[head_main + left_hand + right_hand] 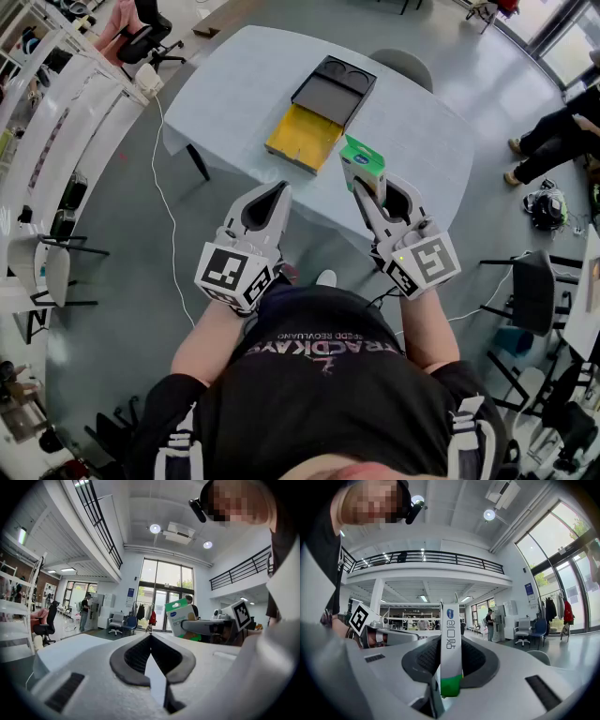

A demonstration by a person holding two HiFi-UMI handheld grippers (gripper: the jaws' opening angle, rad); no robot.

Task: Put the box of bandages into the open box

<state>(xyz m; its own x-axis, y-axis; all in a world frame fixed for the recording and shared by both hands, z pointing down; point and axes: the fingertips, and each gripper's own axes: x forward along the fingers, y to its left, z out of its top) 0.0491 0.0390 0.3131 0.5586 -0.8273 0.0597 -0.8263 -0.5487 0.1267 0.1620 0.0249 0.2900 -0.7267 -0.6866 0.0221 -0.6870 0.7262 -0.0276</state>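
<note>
We see the right gripper (371, 193) pinching the box of bandages (363, 167), white with a green top. In the right gripper view the box's narrow edge (451, 620) stands upright between the dark pads, both pressed on it. In the head view the box is up off the table (225, 94), over its near edge and just right of the open box (300, 139), not in it. The open box lies flat on the white table, yellow half nearer us, black half with two round recesses beyond. The left gripper (280, 189) is held beside the right one, jaws pressed together, nothing between them; the left gripper view shows the tips (150, 638) meeting on bare air. From that view we also catch the bandage box at mid right, clamped in the other gripper. Both grippers point level, away from the person's body. There are office chairs and other people around the room, too small to detail.
</note>
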